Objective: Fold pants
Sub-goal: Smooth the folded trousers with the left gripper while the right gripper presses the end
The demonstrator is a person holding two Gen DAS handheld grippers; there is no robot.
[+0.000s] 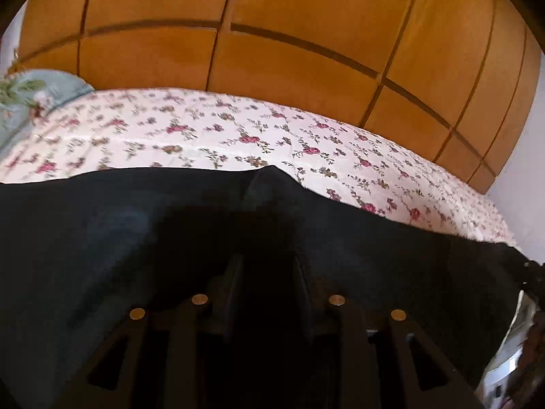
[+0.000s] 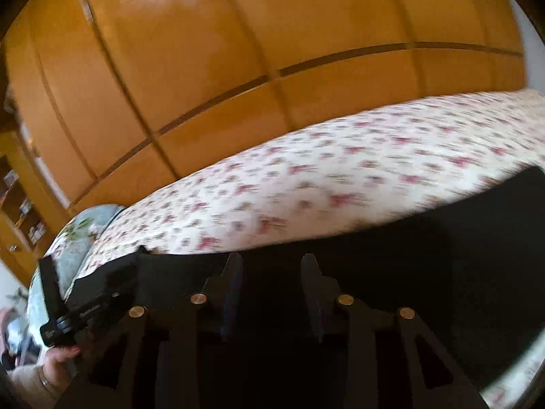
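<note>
1. At the far left of your right wrist view, your left hand grips the handle of the left gripper, a ring on one finger and a pale sleeve below it. The device's dark body reaches toward the near left corner of the pants.
2. Behind that, a light blue pillow with a leaf print lies at the head of the bed, and a wooden shelf unit stands beyond it.
3. In your left wrist view, the left gripper sits low over the black pants. Its fingers stand partly apart, but dark cloth fills the space around them and everything there is black on black, so you cannot tell whether they pinch a fold or merely rest on it.
4. The pants lie spread flat across the near side of the bed, covering the lower half of both views. A raised ridge of cloth peaks just ahead of the left gripper.
5. The flowered bedspread shows bare beyond the pants, up to the orange wooden wardrobe behind the bed.
6. In your right wrist view, the right gripper hovers over the far edge of the pants, jaws partly apart with a clear gap. Nothing shows between the fingertips; they look free of the cloth.
7. This view is smeared with motion blur, most strongly across the bedspread.
</note>
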